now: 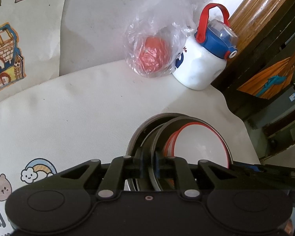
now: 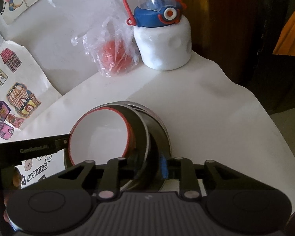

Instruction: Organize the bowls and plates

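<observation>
1. Nearest the left wrist camera, the left gripper (image 1: pixel 151 162) has its two fingers closed on the thin rim of a dark bowl (image 1: pixel 163 135), one finger on each side of the wall.
2. That dark bowl is tilted, and a white bowl with a red rim (image 1: pixel 203 144) sits nested inside it.
3. Behind them, an outer grey bowl (image 1: pixel 135 135) shows its rim; the three overlap as a loose stack on the white counter (image 1: pixel 78 108).
4. From the right wrist camera, the right gripper (image 2: pixel 148 164) is clamped on the dark bowl's wall at the stack's near edge, with the white bowl with a red rim (image 2: pixel 100 137) tipped toward the left.
5. The left gripper's black body (image 2: pixel 29 149) reaches in from the left and meets the stack.
6. At the back of the counter, a clear plastic bag holding something red (image 1: pixel 152 53) lies just beside a white bottle with a blue lid and red handle (image 1: pixel 202 64); whether they touch I cannot tell.
7. Cartoon house stickers (image 1: pixel 4 59) cover the wall on the left.
</observation>
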